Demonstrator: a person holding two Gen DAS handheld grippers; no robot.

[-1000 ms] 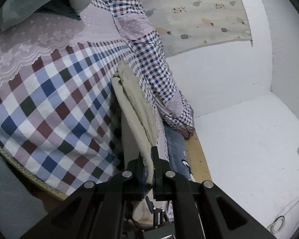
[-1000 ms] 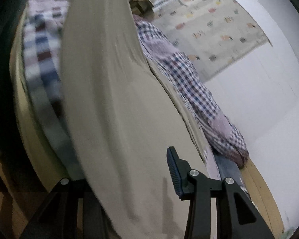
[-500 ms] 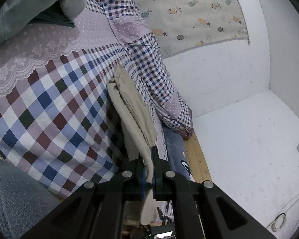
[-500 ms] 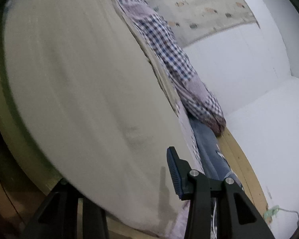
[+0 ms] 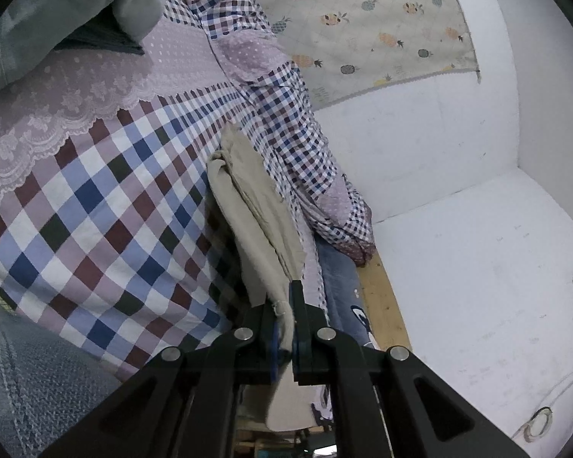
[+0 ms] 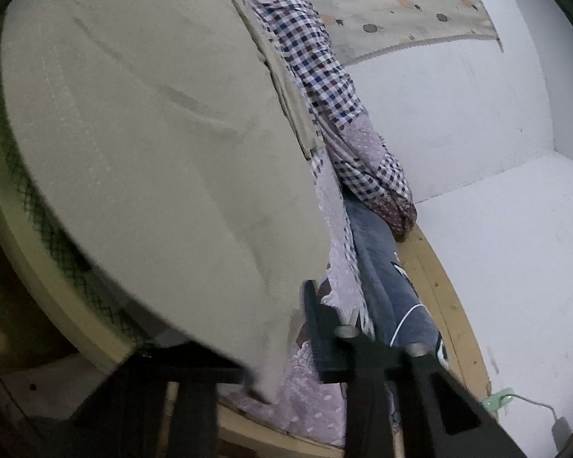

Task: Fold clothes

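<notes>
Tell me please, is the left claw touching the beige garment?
Touching. The left wrist view shows the left claw shut on the beige garment, with the cloth's edge pinched between its two fingers and no gap visible.

A beige garment [image 5: 256, 221] is clamped at its edge between the closed fingers of the left gripper [image 5: 286, 328]. It is stretched over a checked bedspread [image 5: 95, 206], beside a crumpled gingham quilt [image 5: 294, 141] lying along the white wall [image 5: 420, 145].
</notes>
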